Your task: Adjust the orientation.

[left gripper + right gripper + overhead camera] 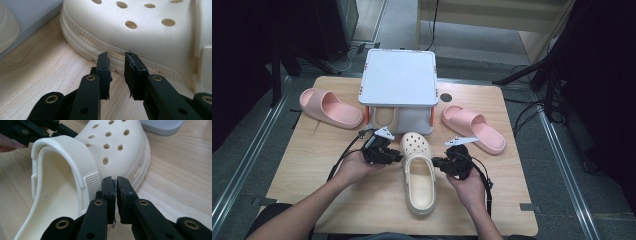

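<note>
1. Cream clog (419, 172): table (312, 170) centre, toe toward 12 o'clock.
2. Left gripper (399, 156): at clog's 9 o'clock, jaws slightly apart, empty.
3. Right gripper (435, 161): at 3 o'clock, jaws closed, empty.
4. No legible writing.

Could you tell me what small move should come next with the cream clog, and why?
Probably push the cream clog toward the small rack. Both grippers, left and right, flank its sides with nearly closed jaws, grasping nothing, its toe already pointing at the rack's lower shelf.
</note>
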The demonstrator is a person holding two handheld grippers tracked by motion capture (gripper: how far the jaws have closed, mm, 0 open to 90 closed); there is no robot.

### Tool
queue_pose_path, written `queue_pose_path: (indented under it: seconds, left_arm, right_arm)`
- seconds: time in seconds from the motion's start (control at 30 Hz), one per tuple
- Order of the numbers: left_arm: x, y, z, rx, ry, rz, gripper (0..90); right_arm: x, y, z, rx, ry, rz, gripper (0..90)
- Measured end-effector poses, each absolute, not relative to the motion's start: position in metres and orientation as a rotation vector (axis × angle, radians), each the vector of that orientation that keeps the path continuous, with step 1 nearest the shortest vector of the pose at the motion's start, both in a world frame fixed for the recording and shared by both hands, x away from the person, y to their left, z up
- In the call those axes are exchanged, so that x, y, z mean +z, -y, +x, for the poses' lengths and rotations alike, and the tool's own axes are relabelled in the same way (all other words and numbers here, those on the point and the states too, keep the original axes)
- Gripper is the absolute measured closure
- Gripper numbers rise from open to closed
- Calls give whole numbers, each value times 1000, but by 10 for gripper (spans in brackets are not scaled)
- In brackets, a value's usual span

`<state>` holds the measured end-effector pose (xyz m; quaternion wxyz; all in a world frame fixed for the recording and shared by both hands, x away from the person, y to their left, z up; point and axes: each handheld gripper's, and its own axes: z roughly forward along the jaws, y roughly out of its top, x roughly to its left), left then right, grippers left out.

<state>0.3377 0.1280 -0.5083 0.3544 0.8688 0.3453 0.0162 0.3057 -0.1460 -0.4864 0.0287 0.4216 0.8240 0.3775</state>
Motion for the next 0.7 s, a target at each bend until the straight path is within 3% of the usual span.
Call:
queue_pose_path:
  seconds: [0.3,0.53,0.7]
  left_arm:
    - [-504,-127,346,44,-911,2270,730]
    - [-451,-157,347,96,-949,2098,757]
    - [-426,-166,351,131,-936,2114,778]
  right_arm:
    - [-488,144,296,1161,-2487,1334,808]
    - [-466,155,282,1261,-2343,1377,696]
    - [-453,153,265,1262,-2325,1358,620]
